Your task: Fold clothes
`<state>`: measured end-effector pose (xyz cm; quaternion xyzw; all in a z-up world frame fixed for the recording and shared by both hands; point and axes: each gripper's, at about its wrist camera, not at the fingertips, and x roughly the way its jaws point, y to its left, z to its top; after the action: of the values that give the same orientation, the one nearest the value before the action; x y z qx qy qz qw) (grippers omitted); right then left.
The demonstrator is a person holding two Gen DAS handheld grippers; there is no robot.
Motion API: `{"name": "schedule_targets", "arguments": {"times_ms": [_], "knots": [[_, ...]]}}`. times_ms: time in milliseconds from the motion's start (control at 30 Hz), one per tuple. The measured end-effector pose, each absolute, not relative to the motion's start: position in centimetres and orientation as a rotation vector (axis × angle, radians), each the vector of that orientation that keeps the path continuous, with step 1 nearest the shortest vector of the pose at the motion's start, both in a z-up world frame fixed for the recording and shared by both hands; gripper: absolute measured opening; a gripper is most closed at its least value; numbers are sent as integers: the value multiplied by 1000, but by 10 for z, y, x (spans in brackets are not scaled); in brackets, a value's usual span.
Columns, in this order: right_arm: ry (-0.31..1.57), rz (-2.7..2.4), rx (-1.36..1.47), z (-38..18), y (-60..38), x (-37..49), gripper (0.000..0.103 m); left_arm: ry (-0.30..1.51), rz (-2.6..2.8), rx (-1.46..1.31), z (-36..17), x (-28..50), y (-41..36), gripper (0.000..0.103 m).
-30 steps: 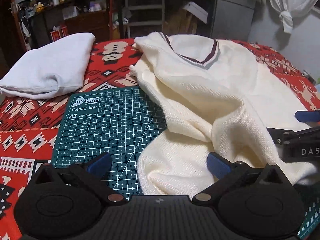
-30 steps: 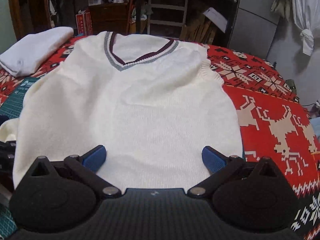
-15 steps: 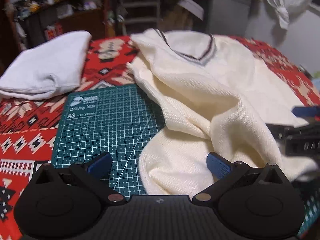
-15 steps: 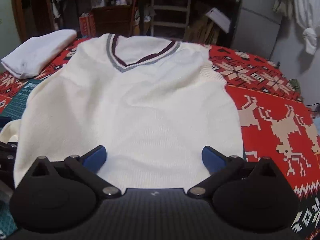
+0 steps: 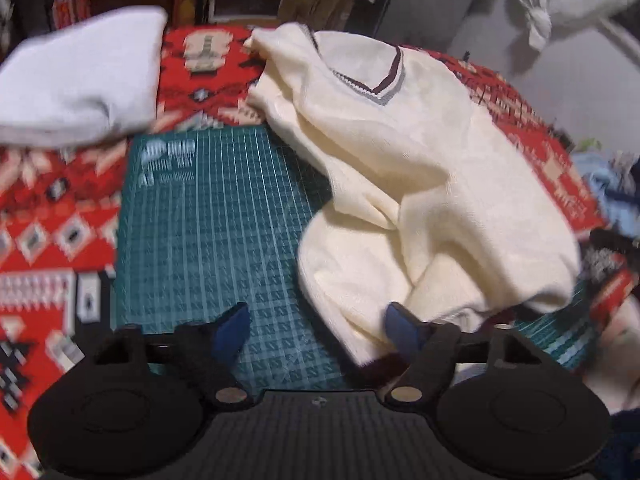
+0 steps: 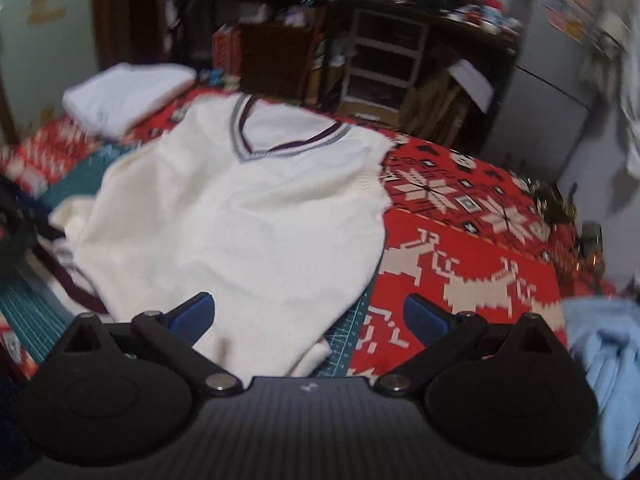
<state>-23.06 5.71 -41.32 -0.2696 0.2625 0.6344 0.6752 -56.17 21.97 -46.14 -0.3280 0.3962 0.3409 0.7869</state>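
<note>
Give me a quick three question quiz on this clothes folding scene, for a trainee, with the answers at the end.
1. True or false: the cream sweater has a V-neck.
2. What does the sweater's left part lie on: A) green cutting mat, B) bare wood, C) a chair?
3. Are the left gripper and right gripper open or shut?

Key: 1 true. 2 A. 3 Both open, holding nothing.

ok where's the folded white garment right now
The folded white garment lies at the far left of the red patterned cloth in both views, beyond the green cutting mat and left of the cream sweater.
</note>
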Motion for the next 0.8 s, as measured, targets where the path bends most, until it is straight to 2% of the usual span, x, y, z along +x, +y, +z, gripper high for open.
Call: {"name": "schedule_targets", "arguments": {"times_ms": [200,300,367,500,533,600,633,667,767,800], "knots": [[656,1347,-478,-416,19,-238,97,748,729,-909,-465,-577,216,40],[709,1352,-473,-423,9,-242,84,708,723,-946,-465,-580,211,33],[724,1370,-522,-434,9,-250,75,689,718,-958,-465,-580,208,24],[719,1407,-604,-449,19,-262,73,685,716,-946,-465,-577,203,19],[706,1415,-630,-452,25,-263,71,685,715,-937,-464,-577,203,15],[677,1429,-684,-458,39,-266,68,684,707,-918,-461,-574,201,12],[661,1435,-712,-461,45,-267,63,690,708,-897,-460,-572,200,11],[652,1446,-722,-461,51,-269,48,697,709,-883,-460,-571,198,10],[639,1471,-701,-456,63,-270,19,695,711,-843,-459,-570,194,7],[626,1475,-676,-449,64,-269,15,688,713,-835,-458,-570,194,7]]}}
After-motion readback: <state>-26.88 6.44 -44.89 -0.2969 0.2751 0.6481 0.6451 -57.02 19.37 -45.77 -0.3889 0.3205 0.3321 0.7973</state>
